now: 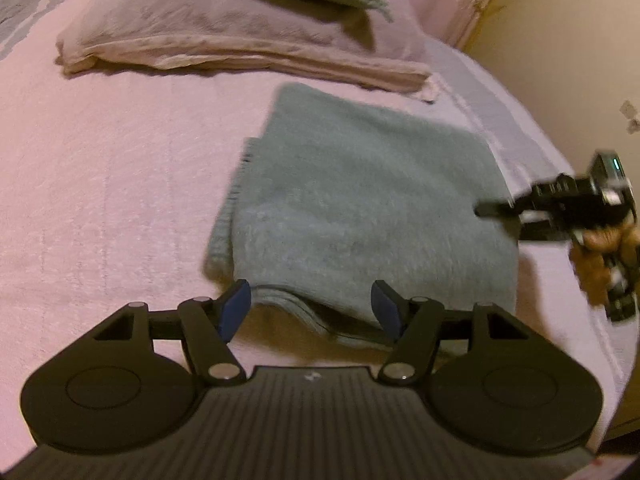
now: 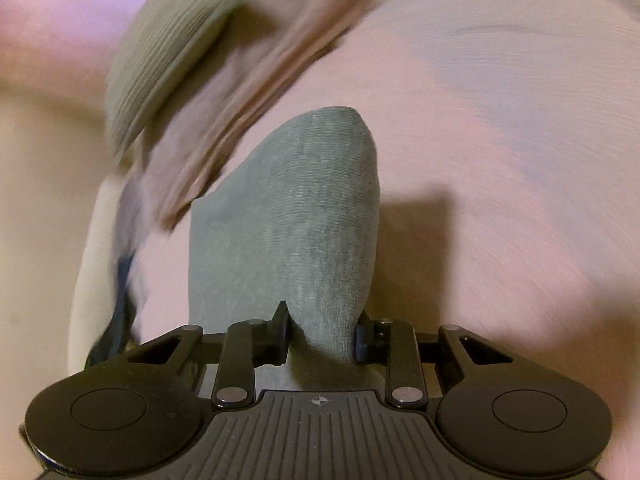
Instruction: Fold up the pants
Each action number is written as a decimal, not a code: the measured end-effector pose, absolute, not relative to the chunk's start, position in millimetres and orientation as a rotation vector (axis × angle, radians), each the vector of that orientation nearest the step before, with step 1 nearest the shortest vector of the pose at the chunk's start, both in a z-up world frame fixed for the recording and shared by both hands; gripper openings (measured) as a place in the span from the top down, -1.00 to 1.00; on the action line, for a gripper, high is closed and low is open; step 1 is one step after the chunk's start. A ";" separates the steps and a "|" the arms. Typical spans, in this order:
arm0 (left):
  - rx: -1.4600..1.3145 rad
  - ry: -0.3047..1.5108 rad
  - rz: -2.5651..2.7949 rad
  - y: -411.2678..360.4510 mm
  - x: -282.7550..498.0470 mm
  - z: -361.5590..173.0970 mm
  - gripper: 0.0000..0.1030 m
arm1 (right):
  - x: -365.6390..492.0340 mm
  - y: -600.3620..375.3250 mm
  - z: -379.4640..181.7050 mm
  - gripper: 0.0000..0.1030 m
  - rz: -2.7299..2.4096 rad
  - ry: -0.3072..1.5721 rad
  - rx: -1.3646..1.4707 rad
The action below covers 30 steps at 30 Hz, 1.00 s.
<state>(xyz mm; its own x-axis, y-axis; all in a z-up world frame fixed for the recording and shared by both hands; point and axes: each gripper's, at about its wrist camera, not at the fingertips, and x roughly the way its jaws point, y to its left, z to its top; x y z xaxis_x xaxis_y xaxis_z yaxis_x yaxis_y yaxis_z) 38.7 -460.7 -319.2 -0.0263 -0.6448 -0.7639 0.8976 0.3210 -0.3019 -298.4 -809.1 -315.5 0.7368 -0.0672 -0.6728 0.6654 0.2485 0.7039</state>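
Left wrist view: folded grey-green pants (image 1: pixel 360 200) are seen lying flat on the pink bedspread (image 1: pixel 100 200), below a folded pink blanket (image 1: pixel 240 36). The left gripper (image 1: pixel 312 312) is held spread apart, nothing pinched, the near pants edge between the blue pads (image 1: pixel 234 312) but untouched. Right wrist view, blurred: the right gripper (image 2: pixel 322 338) is clamped on a lifted fold of the pants (image 2: pixel 304 220).
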 end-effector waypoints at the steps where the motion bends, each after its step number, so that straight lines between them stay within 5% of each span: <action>1: 0.320 0.983 -1.277 -459.3 35.0 -315.5 -0.20 | -317.9 -794.0 -308.4 0.50 -0.611 0.551 1.255; 11: 0.358 0.968 -1.450 -441.4 -3.4 -283.9 -0.20 | -457.4 -669.0 -249.8 0.49 -1.156 0.203 1.562; 21: 0.375 0.965 -1.432 -432.8 -76.7 -280.0 -0.25 | -513.6 -712.9 -275.9 0.17 -0.802 0.667 1.347; 25: 0.366 1.006 -1.292 -432.4 -121.9 -286.0 -0.25 | -559.3 -788.9 -253.1 0.09 -0.654 0.798 1.071; 30: 0.222 1.077 -1.073 -418.6 -190.4 -284.9 -0.26 | -532.2 -874.1 -221.1 -0.25 -0.369 0.830 0.708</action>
<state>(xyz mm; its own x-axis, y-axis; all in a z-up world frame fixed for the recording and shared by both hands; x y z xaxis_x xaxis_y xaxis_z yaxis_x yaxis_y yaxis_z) -190.4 -418.6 -284.9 0.0540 -0.6003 -0.7980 0.7958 0.5086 -0.3287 -532.2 -874.1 -221.1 0.6313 -0.0298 -0.7750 0.5552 0.7151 0.4247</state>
